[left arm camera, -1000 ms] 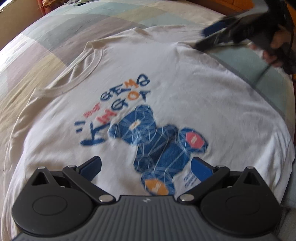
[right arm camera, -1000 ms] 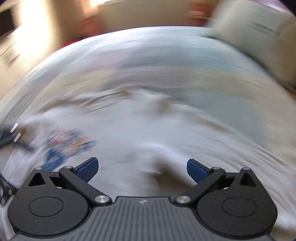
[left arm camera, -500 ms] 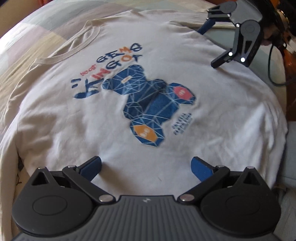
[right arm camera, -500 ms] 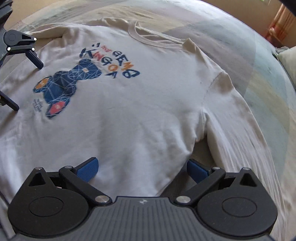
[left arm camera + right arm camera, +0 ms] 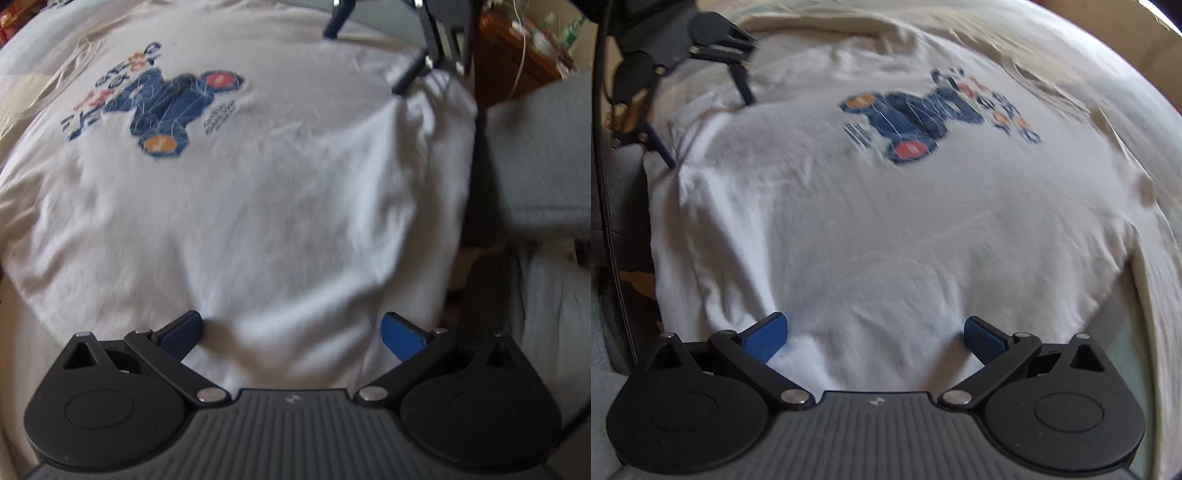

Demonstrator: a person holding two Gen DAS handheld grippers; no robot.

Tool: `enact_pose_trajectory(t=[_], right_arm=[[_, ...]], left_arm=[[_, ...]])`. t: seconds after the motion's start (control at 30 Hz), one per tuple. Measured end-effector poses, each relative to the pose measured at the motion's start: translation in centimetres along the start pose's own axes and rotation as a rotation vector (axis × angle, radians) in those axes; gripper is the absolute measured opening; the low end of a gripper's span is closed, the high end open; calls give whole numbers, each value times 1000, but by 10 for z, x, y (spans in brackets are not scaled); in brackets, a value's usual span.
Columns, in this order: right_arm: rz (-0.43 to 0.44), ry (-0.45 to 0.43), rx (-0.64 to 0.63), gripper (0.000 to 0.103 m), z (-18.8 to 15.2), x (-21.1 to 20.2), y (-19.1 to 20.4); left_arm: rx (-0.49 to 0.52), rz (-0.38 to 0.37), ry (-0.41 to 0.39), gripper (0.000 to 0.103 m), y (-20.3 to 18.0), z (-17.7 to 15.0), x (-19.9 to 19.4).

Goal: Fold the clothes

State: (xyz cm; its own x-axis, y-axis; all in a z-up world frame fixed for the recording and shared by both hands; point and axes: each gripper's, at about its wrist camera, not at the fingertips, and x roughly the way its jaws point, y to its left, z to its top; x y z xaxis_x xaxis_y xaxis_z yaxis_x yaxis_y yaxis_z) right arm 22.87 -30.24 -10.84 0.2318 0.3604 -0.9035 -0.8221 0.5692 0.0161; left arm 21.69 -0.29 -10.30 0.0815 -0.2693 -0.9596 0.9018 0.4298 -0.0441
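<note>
A white T-shirt [image 5: 258,192] with a blue bear print [image 5: 173,103] lies face up on a bed, its neck at the far end. My left gripper [image 5: 291,332] is open, and the shirt's lower part lies between its blue fingers [image 5: 181,336]. The right gripper [image 5: 369,48] shows far off at the other hem corner. In the right wrist view the same T-shirt [image 5: 886,229] fills the frame. My right gripper [image 5: 875,334] is open over the fabric near the hem. The left gripper [image 5: 701,118] stands open at the far left corner. Both views are motion-blurred.
A pale patchwork bedcover [image 5: 18,81] shows round the shirt. A person's grey sleeve [image 5: 539,155] is at the right of the left wrist view, with wooden furniture [image 5: 517,48] behind it. A black cable [image 5: 609,221] hangs at the left of the right wrist view.
Both grippers have drawn back to the shirt's hem end, so the print now sits farther away. The right gripper swung from the sleeve side to the hem. Both stay open.
</note>
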Motion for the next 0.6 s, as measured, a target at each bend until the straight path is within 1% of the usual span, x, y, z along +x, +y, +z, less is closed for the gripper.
enact_pose_trajectory(t=[0.03,0.1,0.13,0.2,0.27,0.33,0.43,0.5,0.57,0.6], right_arm=[[3,-13,7,103,3,-4,2],[21,-34,7,103,11,-6,10],[37,-35,-12,103,15,-2,17],[25,-37,-82,103,18,13,34],[10,-53,-81,103,24,24,37],[3,-52,-24,103,28,27,30],[12,-24,-37,103,13,21,25],[18,7,-33,103,-2,13,21],[16,45,-36,103,-14,6,19],[16,66,-28,103,-14,4,17]], left_arm=[[-10,3,-15,102,2,2,-4],[-69,8,-50,102,9,12,-5],[-99,11,-65,102,13,17,-3],[-145,29,-91,102,18,26,5],[-157,65,-94,102,21,29,15],[-150,75,-98,103,20,26,17],[-105,79,-79,103,14,9,13],[-116,76,-57,103,13,-4,7],[-115,77,-19,103,13,-9,2],[-105,84,-14,102,12,-7,0]])
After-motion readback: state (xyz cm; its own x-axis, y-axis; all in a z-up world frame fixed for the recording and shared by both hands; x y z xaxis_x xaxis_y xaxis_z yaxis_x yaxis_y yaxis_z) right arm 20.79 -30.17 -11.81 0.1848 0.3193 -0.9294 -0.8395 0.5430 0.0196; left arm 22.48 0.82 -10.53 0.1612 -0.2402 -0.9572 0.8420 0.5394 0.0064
